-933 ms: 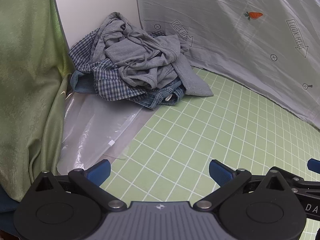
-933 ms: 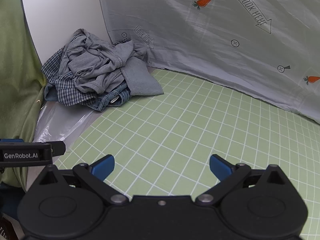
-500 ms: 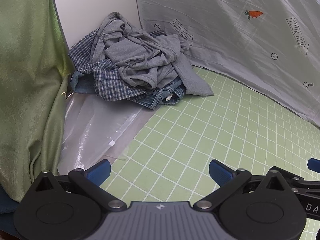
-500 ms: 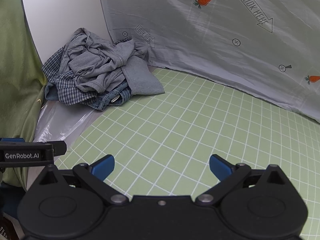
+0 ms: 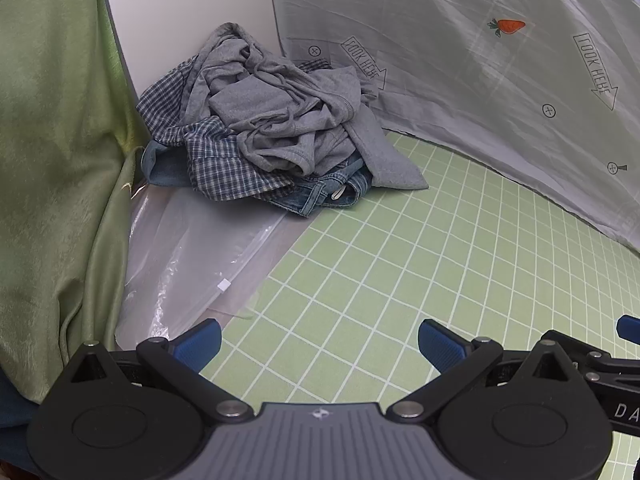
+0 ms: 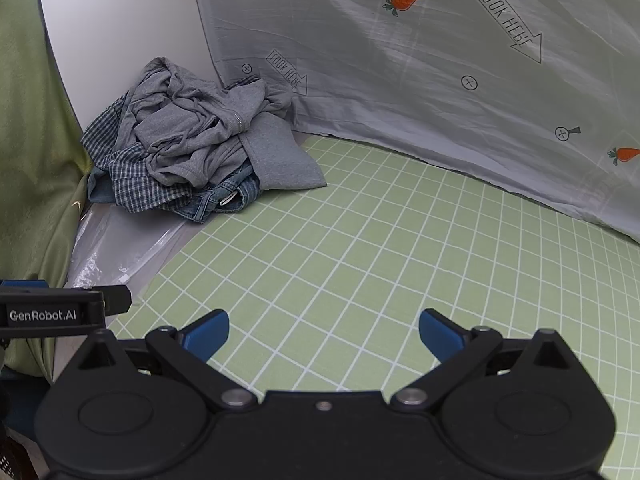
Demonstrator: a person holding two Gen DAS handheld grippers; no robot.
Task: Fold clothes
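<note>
A heap of crumpled clothes lies at the far left corner of the green grid mat: a grey hooded top on top, a blue checked shirt under it and blue jeans at the bottom. The heap also shows in the right wrist view, with the grey top uppermost. My left gripper is open and empty, low over the mat, well short of the heap. My right gripper is open and empty beside it, to the right.
A grey printed sheet hangs along the back. A white panel stands behind the heap. A green curtain hangs at the left. Clear plastic film lies along the mat's left edge.
Both grippers have crept slightly forward toward the heap. Both stay open and empty. The clothes have not moved.
</note>
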